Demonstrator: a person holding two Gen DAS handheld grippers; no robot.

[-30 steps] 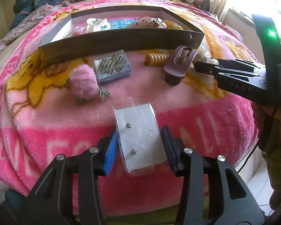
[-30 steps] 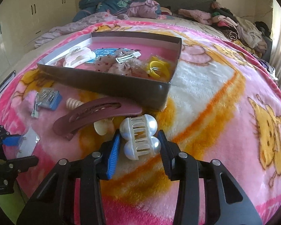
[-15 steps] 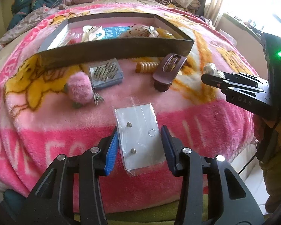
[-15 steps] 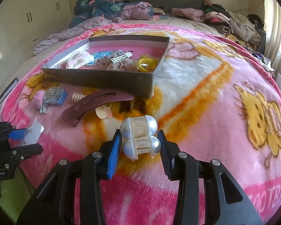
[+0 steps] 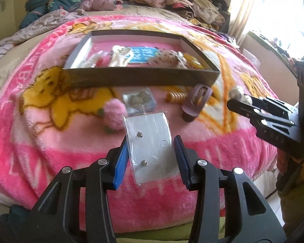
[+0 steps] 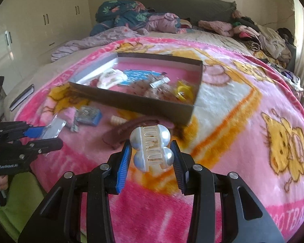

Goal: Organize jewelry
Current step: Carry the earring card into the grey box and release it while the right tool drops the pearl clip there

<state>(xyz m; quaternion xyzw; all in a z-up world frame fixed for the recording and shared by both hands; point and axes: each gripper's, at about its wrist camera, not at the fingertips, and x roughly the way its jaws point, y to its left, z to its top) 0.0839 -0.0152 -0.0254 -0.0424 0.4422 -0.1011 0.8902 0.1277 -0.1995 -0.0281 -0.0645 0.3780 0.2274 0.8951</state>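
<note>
Pink plush blanket covers the bed under both grippers, and ahead of them lies the shallow brown box, its near wall the one edge either load must clear. Beyond that wall the box already holds clips and a blue card, with free room only at its far end (the nearer half looks crowded).

Between the box and the left gripper lie a maroon hair clip, a pink pompom, a small blue case and a coiled orange hair tie, all loose obstacles if a load is carried low.

Narrowed jaws of the left gripper hold the earring card in its clear sleeve by the side edges, off the blanket. I judge this the weaker grip: the sleeve is slick and the card could bow or slide out.

Right gripper is clamped on the pearl claw clip, also lifted; its rounded pearls could roll between the pads. Both grippers hang near each other, so crossing paths toward the box risks a knock.
</note>
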